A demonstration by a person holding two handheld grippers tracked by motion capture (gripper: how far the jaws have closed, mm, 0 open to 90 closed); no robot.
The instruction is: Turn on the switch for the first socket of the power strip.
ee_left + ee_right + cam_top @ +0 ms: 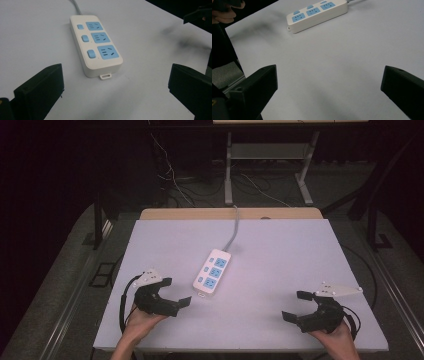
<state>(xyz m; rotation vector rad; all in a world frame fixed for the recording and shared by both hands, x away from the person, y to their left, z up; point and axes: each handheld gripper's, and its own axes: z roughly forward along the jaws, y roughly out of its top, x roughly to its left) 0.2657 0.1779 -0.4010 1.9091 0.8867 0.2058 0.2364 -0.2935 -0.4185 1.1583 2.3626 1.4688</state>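
A white power strip (212,270) lies mid-table, long axis running away from the person, just ahead of the wide-spread left gripper (176,292); the spread right gripper (296,306) sits well apart.

1. White tabletop (280,285), spread across the middle of the frame, matte and bare over most of its surface.
2. Strip of light wood edge (165,213) along the tabletop's far side, above centre.
3. Grey carpeted floor (60,285) to the left and right of the tabletop.
4. Grey metal frame legs (228,167) at top centre, standing on the floor.
5. Loose cables (172,177) tangled on the floor, upper left of centre, against a dark background.
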